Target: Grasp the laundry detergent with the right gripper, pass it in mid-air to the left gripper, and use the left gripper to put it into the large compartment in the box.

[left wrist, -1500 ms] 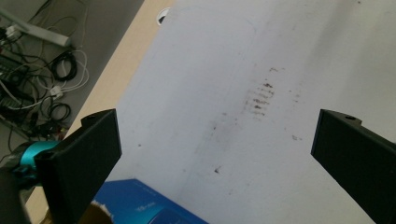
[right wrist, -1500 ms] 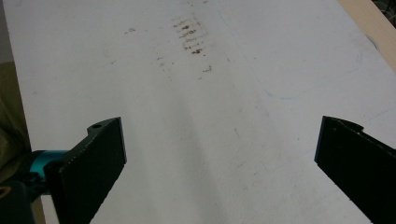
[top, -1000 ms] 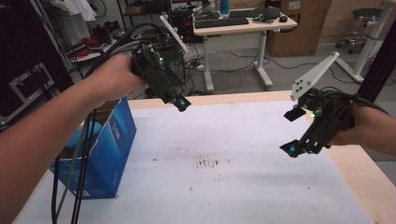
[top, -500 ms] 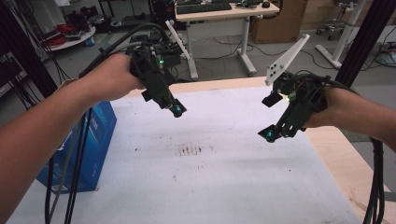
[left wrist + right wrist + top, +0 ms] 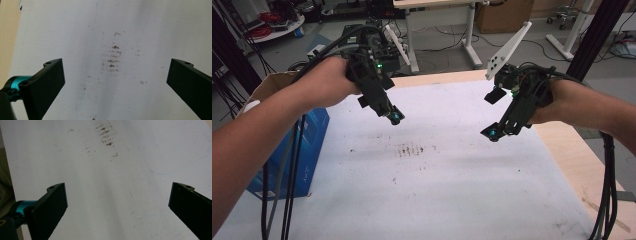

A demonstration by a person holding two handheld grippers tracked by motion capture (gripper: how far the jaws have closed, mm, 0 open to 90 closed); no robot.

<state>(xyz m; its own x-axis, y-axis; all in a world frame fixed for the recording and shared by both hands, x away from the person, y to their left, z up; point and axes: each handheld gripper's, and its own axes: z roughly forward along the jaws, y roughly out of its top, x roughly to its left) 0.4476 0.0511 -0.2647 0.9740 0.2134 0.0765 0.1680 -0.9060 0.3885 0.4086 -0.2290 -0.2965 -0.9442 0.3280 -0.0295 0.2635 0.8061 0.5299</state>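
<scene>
Both hand-held grippers (image 5: pixel 394 119) (image 5: pixel 492 133) closer than before

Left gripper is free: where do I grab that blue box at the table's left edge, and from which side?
Grip the blue box by its open top flap, probably from above: the flap stands free as a thin edge, while the body looks wider than the open left gripper.

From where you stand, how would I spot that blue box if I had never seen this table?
Start at the white sheet covering the table. Go to its left edge, under the forearm that holds the left gripper. The blue box stands there with its brown cardboard flaps open and black cables hanging in front; it is the one bright blue, boxy thing by the table.
</scene>
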